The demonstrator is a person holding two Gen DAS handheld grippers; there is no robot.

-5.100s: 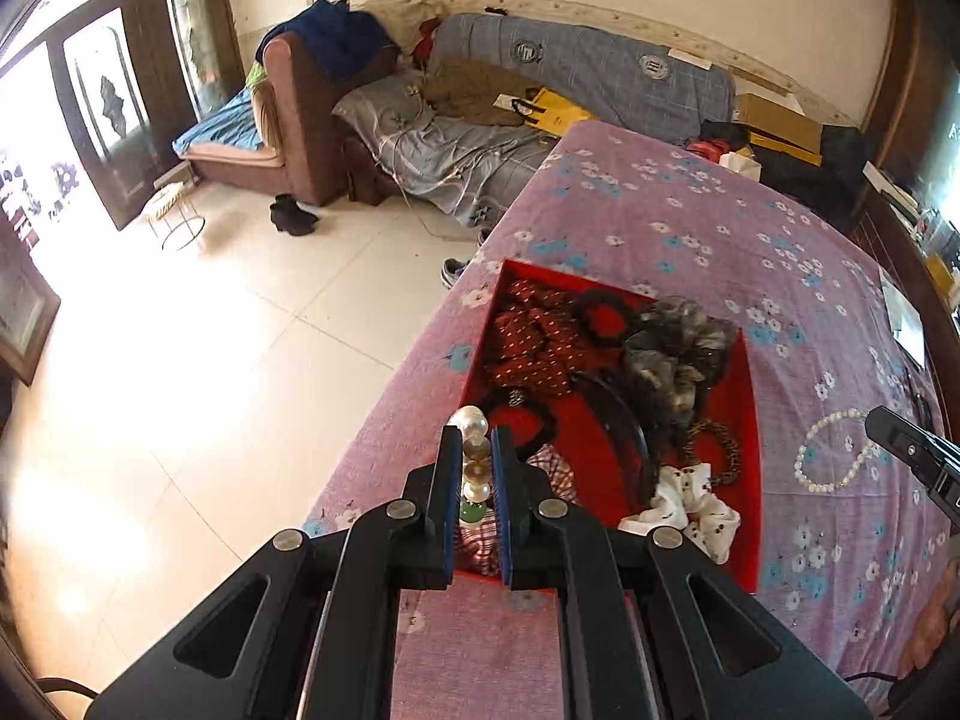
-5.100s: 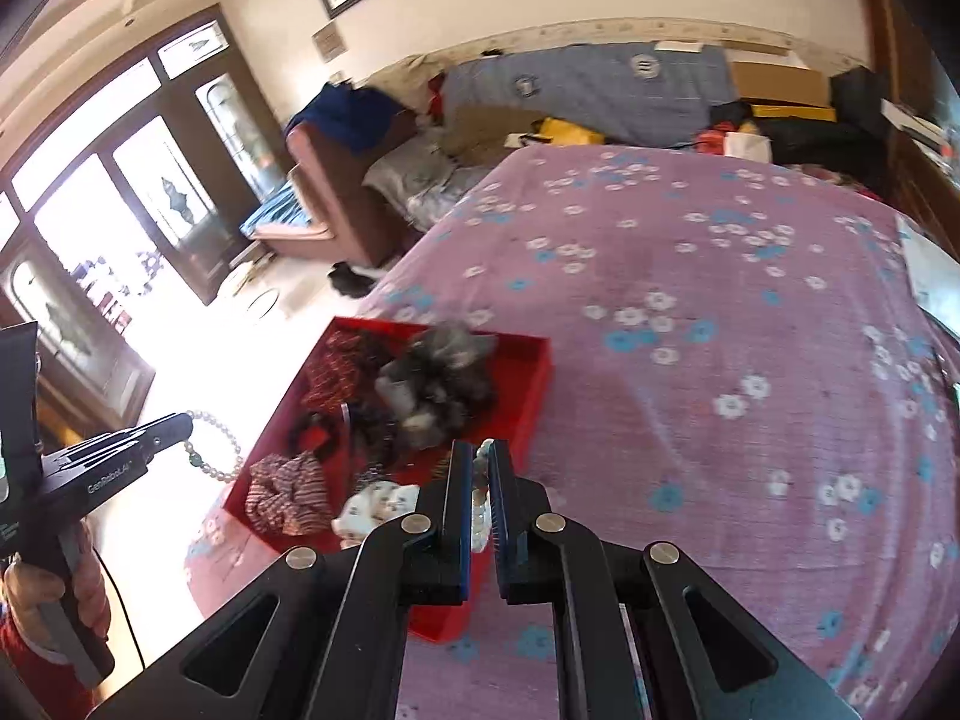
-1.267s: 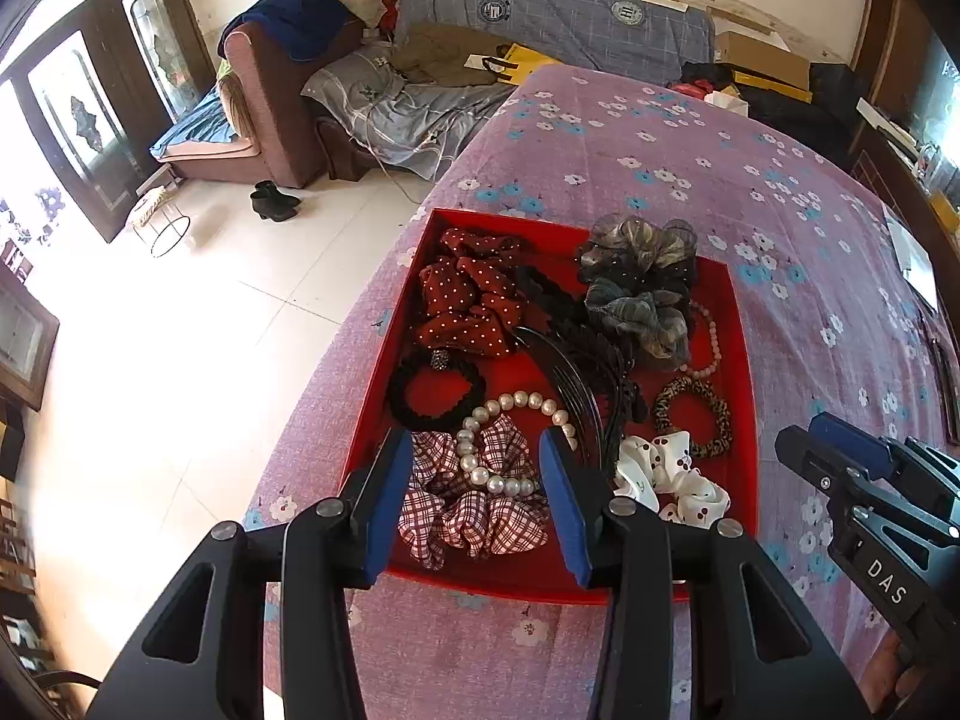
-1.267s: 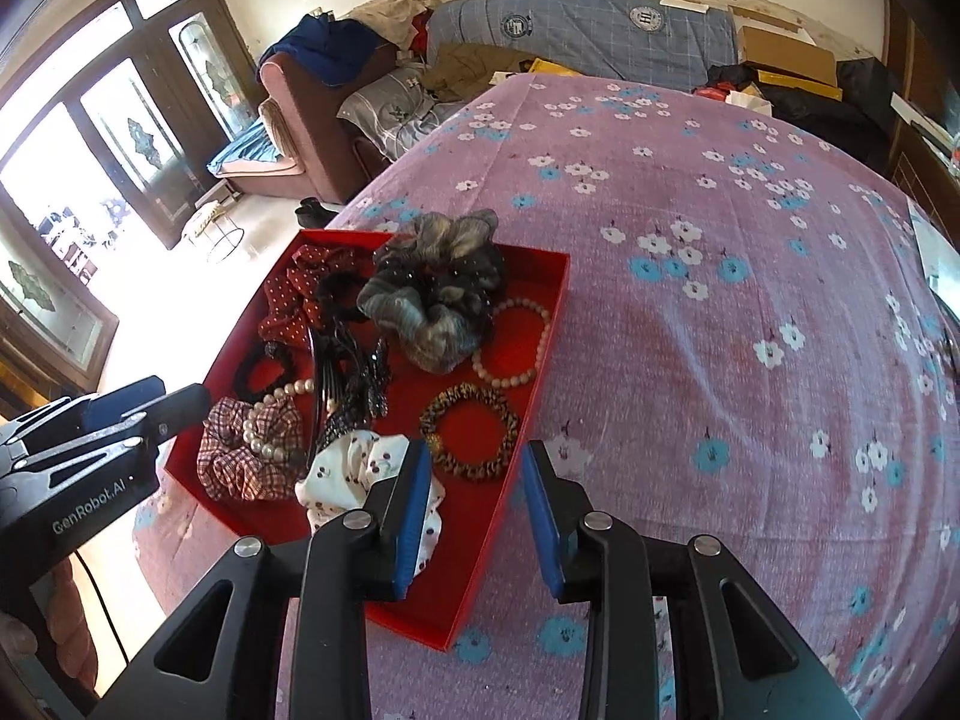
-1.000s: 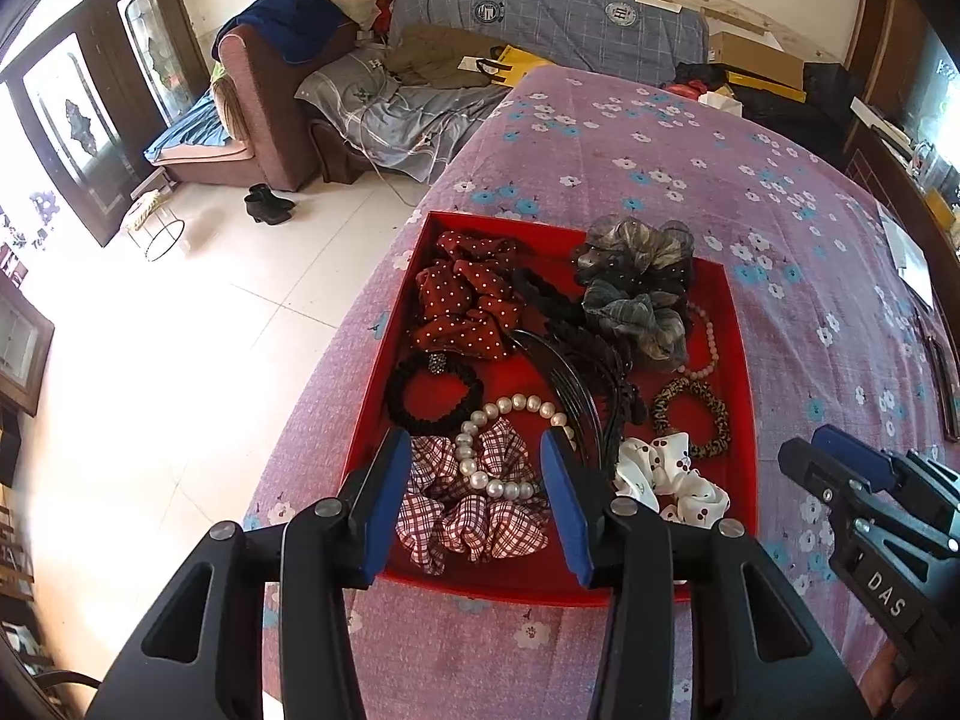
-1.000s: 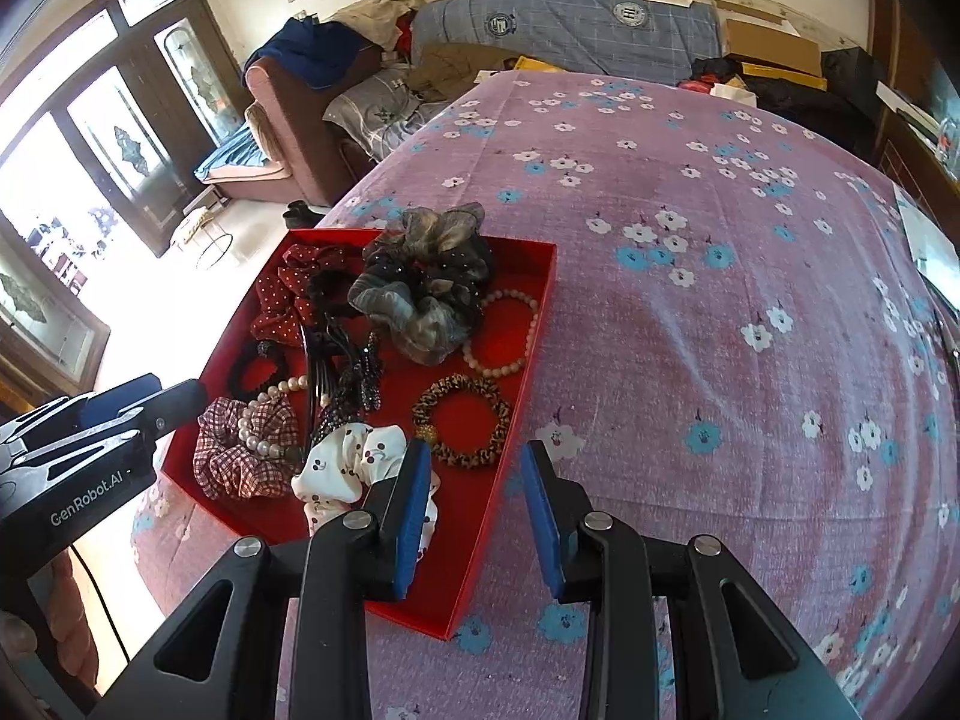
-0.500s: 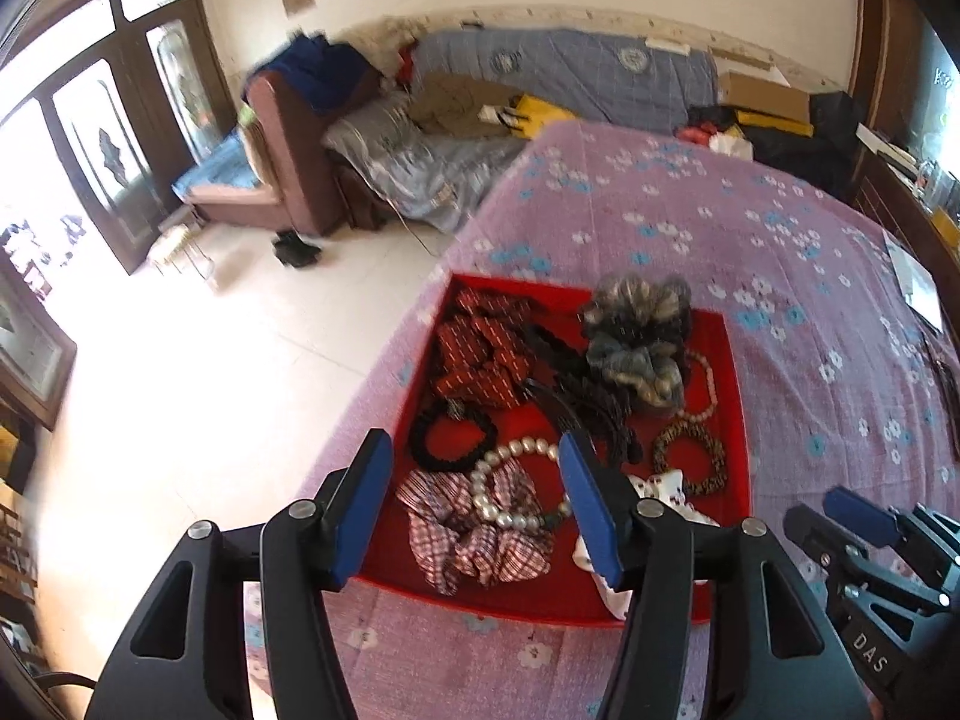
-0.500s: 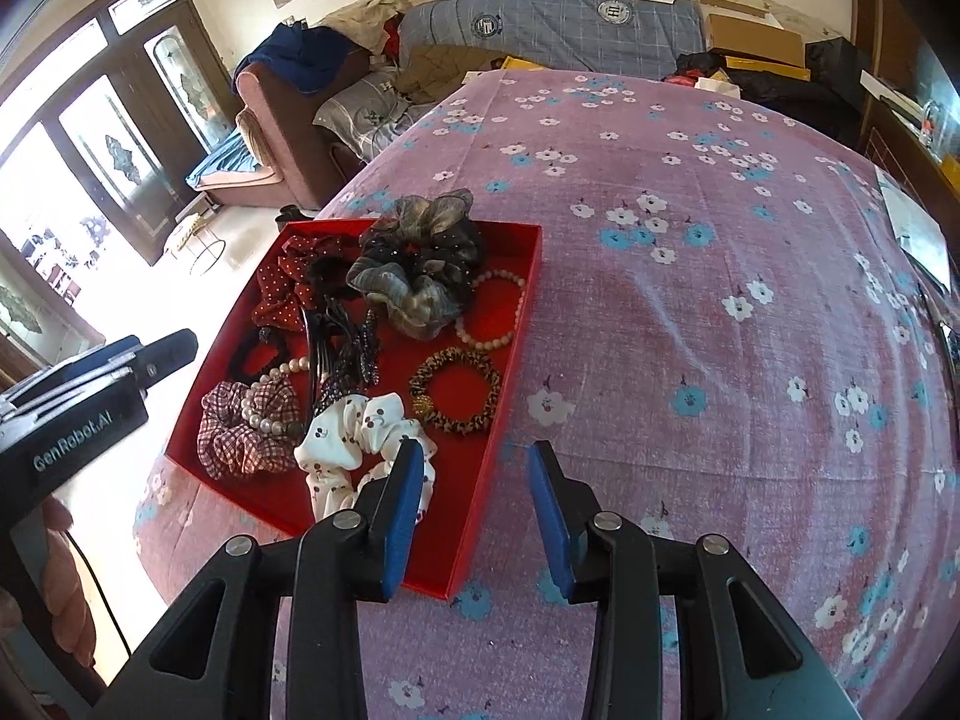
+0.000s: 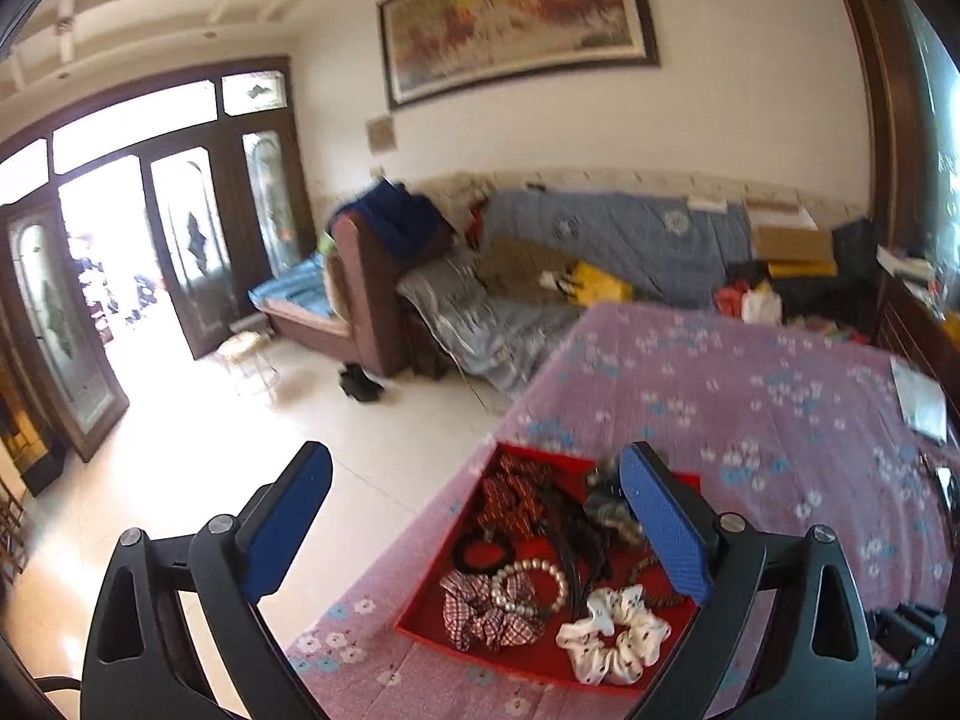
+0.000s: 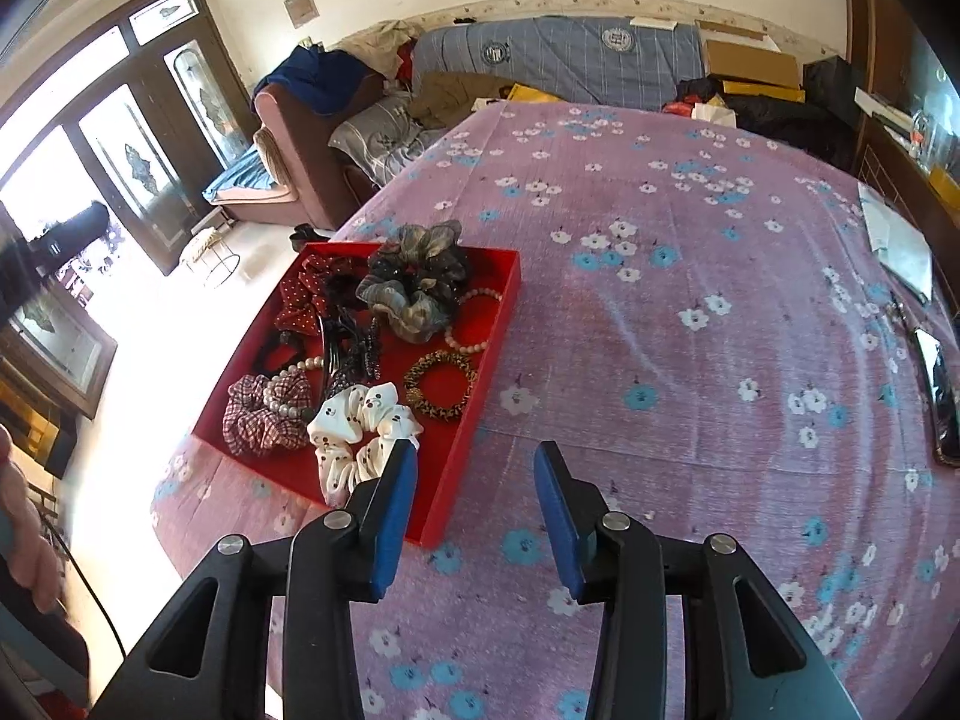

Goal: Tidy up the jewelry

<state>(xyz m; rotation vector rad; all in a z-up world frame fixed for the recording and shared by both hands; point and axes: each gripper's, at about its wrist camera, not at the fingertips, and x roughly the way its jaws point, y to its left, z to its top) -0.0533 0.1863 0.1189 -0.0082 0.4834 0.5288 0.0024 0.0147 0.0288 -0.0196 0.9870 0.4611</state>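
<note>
The left gripper [image 9: 474, 498] was spread wide and held nothing, raised well above the near end of the red tray [image 9: 543, 669], its blue pads [image 9: 663, 531] framing the tray's contents from above. The right gripper [image 10: 474, 510] was likewise parted and empty, poised over the purple flowered bedspread [image 10: 690, 312] just beside the tray's [image 10: 465, 462] near right corner, with its left finger overlapping the tray edge in view.

The tray rested on the bedspread near its left edge. Inside it lay a pearl bracelet [image 10: 287, 387] draped over a red plaid scrunchie [image 10: 261, 417] at the near left, and a white dotted scrunchie [image 10: 357, 435] just to the right of them. A leopard-print bracelet [image 10: 441, 384] lay beside the right wall, with a pale beaded bracelet [image 10: 474, 321] farther along the same wall, partly under a grey scrunchie [image 10: 414, 279]. A red polka-dot bow [image 10: 303, 297] occupied the far left corner, a black hair tie [image 10: 279, 354] lay below it, and dark hair clips [image 10: 351, 348] ran down the middle. A phone [image 10: 939, 396] lay near the bedspread's right edge.
</note>
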